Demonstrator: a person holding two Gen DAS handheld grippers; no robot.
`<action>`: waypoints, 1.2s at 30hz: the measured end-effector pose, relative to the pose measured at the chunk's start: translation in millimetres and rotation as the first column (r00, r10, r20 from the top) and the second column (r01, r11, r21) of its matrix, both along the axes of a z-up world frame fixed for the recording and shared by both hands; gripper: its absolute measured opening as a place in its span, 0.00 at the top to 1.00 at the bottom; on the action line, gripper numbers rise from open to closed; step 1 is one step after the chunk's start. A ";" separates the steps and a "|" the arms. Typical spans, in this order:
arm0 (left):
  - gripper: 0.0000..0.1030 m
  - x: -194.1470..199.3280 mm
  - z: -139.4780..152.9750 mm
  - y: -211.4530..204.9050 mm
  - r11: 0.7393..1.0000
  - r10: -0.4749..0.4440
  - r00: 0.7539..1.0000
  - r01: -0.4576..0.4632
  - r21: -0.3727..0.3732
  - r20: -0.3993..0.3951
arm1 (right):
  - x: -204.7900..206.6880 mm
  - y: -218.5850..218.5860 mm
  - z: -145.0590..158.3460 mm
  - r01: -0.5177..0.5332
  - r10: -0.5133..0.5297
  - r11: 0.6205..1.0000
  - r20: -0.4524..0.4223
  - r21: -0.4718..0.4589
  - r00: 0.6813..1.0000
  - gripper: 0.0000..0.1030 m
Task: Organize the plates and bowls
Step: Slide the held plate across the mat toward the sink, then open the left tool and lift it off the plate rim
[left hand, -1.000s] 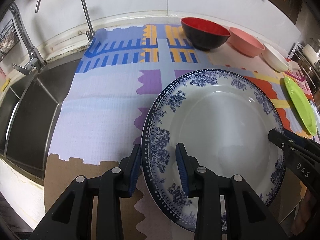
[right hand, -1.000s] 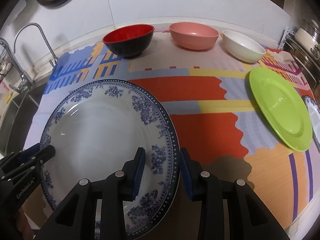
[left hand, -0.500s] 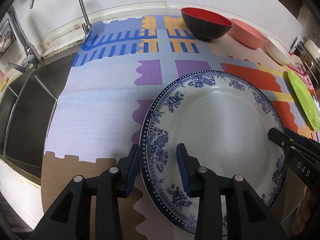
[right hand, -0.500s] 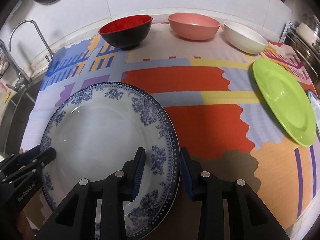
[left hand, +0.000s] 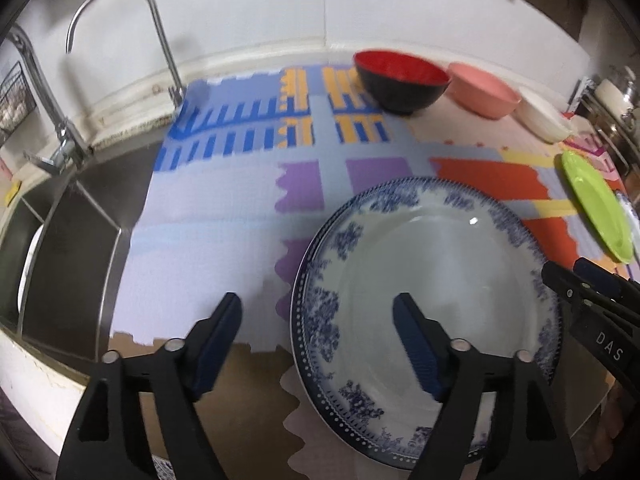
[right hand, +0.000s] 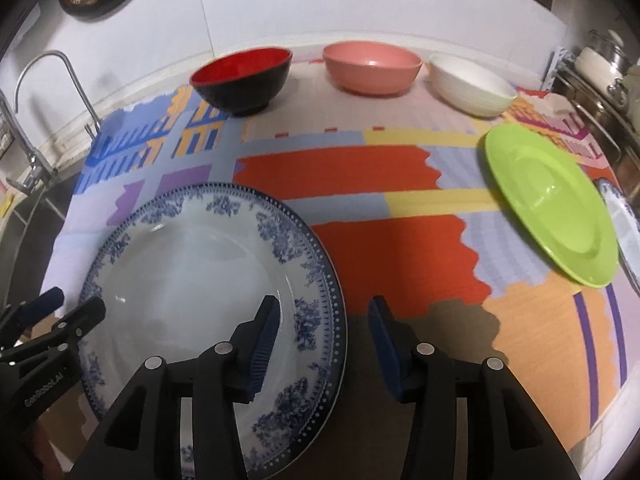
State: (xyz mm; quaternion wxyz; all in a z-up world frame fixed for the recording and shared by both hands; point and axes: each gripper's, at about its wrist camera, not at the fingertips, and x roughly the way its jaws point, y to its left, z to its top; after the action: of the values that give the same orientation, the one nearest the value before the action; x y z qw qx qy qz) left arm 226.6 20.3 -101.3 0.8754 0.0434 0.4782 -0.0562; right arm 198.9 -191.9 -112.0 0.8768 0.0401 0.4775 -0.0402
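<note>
A large blue-and-white floral plate (left hand: 432,272) (right hand: 192,280) lies flat on the colourful mat. My left gripper (left hand: 318,340) is open, its jaws wide apart astride the plate's left rim. My right gripper (right hand: 322,344) is open, astride the plate's right rim. Neither holds the plate. A red-and-black bowl (left hand: 402,80) (right hand: 244,80), a pink bowl (left hand: 484,90) (right hand: 372,66) and a white bowl (left hand: 544,118) (right hand: 472,90) stand in a row at the back. A green plate (left hand: 596,208) (right hand: 548,208) lies at the right.
A steel sink (left hand: 68,240) with a tall tap (left hand: 120,40) lies left of the mat. Another blue-and-white plate (right hand: 622,232) peeks out beside the green plate. Steel pots on a rack (right hand: 600,68) stand at the far right. The counter's front edge is close below the grippers.
Both grippers have opened and let go of the blue-and-white plate, which now rests on the mat. Both have pulled back slightly.
</note>
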 end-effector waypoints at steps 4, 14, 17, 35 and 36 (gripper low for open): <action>0.07 -3.6 18.6 0.6 1.000 -0.028 0.997 0.029 -0.009 0.073 | -10.7 -1.1 17.2 0.032 -0.032 0.999 0.059 -0.001 0.998 0.38; 0.01 -6.1 55.8 -6.4 0.986 -0.160 0.967 0.166 -0.014 0.195 | -36.9 1.1 56.0 0.139 -0.129 0.990 0.190 -0.038 0.973 0.23; 0.01 -7.2 63.8 -12.8 0.977 -0.202 0.955 0.210 -0.015 0.218 | -45.6 -1.4 63.2 0.181 -0.168 0.983 0.218 -0.041 0.961 0.21; 0.01 -11.6 93.3 -96.9 0.945 -0.306 0.904 0.327 -0.022 0.298 | -78.1 -70.7 95.8 0.341 -0.298 0.937 0.343 -0.071 0.891 0.21; 0.01 -12.0 93.7 -101.0 0.945 -0.306 0.904 0.327 -0.022 0.299 | -77.8 -76.7 96.6 0.341 -0.299 0.937 0.347 -0.068 0.889 0.21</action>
State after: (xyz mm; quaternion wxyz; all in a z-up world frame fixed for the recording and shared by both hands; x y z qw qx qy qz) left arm 214.6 -80.7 -7.6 0.9164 0.0971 0.3282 -0.2075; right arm 121.0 -268.6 -15.3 0.9264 0.0687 0.3066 -0.2074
